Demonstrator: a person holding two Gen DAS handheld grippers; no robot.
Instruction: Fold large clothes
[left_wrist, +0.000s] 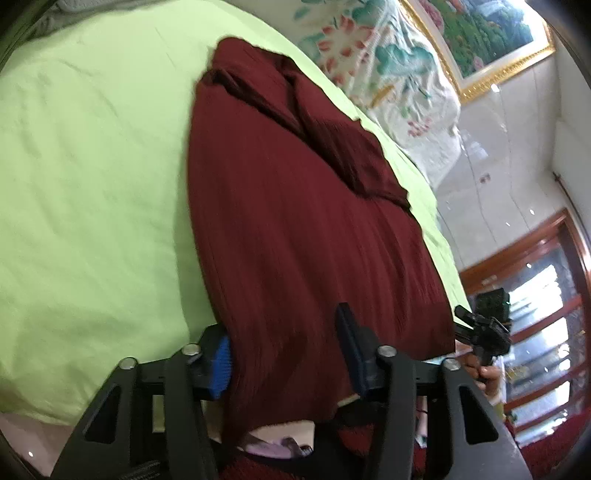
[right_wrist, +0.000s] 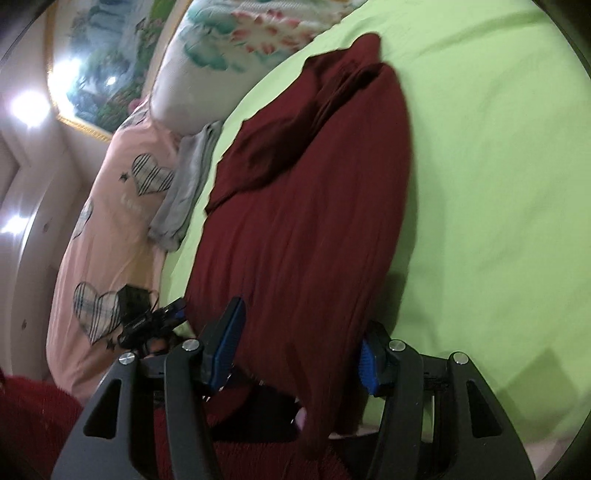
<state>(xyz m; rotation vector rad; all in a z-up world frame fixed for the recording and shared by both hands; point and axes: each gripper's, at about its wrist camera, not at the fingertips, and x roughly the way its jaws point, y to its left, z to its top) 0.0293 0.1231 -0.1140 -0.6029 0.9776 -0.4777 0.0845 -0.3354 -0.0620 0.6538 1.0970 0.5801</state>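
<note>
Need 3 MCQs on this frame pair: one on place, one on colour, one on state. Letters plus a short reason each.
1. Where does the garment lie?
A. on the green sheet
B. on the floor
C. on a chair

2. What colour is the garment?
A. grey
B. dark red
C. blue

3. How do the left gripper and right gripper stand?
A. both shut with nothing between
B. one out of view
C. both jaws apart, near hem between them

Key:
1 A, green sheet shows around the cloth in both views.
2 B, it is maroon throughout.
3 C, each wrist view shows wide-set blue pads flanking the cloth edge, not pressing it.
</note>
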